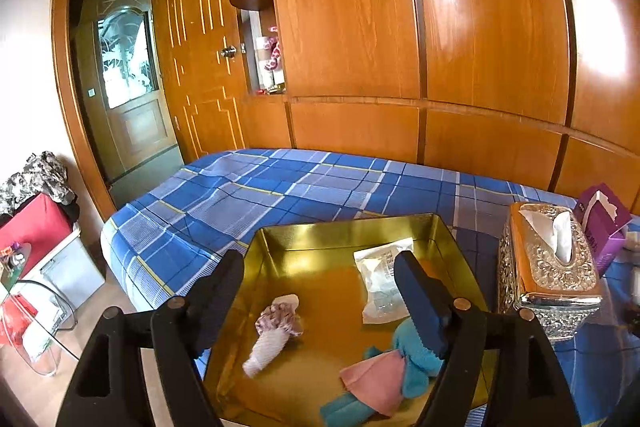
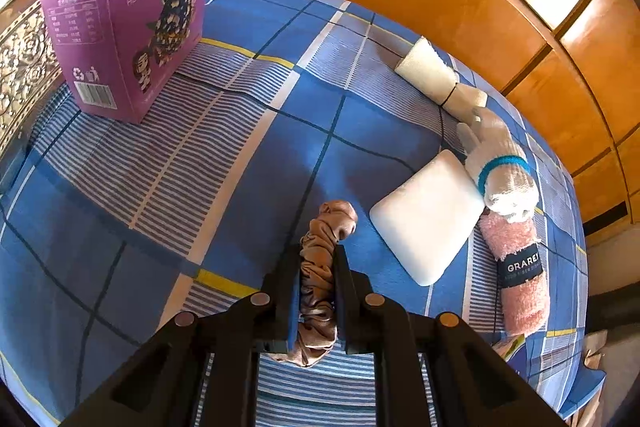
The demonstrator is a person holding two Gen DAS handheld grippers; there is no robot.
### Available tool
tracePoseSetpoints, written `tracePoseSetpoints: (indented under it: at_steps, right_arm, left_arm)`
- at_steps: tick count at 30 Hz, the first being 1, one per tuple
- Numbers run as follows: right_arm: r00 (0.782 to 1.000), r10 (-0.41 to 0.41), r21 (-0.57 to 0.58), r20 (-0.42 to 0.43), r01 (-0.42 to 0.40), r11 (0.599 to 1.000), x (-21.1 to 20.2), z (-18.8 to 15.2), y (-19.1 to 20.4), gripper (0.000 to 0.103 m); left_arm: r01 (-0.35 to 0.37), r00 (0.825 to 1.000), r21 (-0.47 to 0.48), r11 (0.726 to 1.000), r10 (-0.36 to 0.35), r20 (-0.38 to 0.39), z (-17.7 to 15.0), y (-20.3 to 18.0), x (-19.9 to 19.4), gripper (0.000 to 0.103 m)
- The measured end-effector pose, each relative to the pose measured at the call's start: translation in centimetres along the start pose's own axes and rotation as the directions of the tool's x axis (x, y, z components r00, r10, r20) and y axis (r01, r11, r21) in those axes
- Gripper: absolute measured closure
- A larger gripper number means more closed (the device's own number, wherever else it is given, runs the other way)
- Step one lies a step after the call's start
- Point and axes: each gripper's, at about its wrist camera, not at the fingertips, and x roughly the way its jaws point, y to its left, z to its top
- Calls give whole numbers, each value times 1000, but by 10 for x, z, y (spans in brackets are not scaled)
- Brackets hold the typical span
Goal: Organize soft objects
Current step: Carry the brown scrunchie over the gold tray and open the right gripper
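satin-brown scrunchie (image 2: 320, 267), lower centre: light, limp, slippery; right claw (image 2: 318, 255) pinches its bunched middle, probably securely. left claw (image 1: 320, 267) wide, empty over gold tin (image 1: 344, 227).

The bed (image 1: 248, 187), covered in a blue plaid sheet, is carrying everything. A gold tin tray (image 1: 348, 227) is sitting on it near the close edge. Just beside the tray, an ornate silver tissue box (image 1: 548, 267) is resting on the sheet, with a purple carton (image 2: 128, 15) standing upright right behind it. Further along, near the wooden wall panels, several items are lying on the sheet: a cream roll (image 2: 432, 73) bound with a black band, a white roll (image 2: 504, 167) with a teal band, a pink rolled towel (image 2: 520, 275) with a dark label, and a white rectangular pad (image 2: 428, 223). The pad is touching the white roll.
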Motion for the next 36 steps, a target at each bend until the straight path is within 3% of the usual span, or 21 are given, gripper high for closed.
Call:
tracePoseSetpoints:
  at_steps: [4, 11, 16, 20, 24, 26, 28, 31, 36]
  right_arm:
    - [1000, 1, 36, -5, -1, 999, -3, 8, -1, 91]
    - [996, 90, 181, -7, -87, 980, -3, 36, -32, 92]
    - [994, 86, 243, 67, -100, 965, -29, 90, -53, 92]
    - [978, 98, 261, 186, -145, 954, -77, 151, -58, 92]
    - [927, 161, 124, 338, -214, 969, -138, 204, -17, 92]
    - [881, 247, -21, 404, -261, 965, -172, 216, 24, 92]
    - [832, 358, -170, 423, -315, 934, -198, 213, 67, 92]
    - [786, 500, -373, 364, -369, 851, -218, 183, 139, 92]
    - [776, 609, -541, 164, -445, 713, -202, 118, 230, 92]
  left_arm:
    - [-5, 1000, 6, 1000, 5, 8, -2, 4, -6, 24]
    - [-1, 1000, 25, 1000, 1, 6, -8, 6, -12, 24]
    - [11, 1000, 34, 999, -11, 5, -12, 6, -15, 24]
    - [21, 1000, 38, 999, -20, -10, -16, 3, -12, 24]
    - [30, 999, 34, 999, -29, -27, -21, 3, -8, 24]
    - [30, 999, 23, 999, -29, -37, -23, 6, -5, 24]
    - [28, 998, 4, 1000, -28, -50, -24, 11, -2, 24]
    - [-8, 998, -44, 999, 5, -63, -22, 29, 6, 22]
    - [-78, 994, -119, 990, 69, -80, -19, 61, 17, 22]
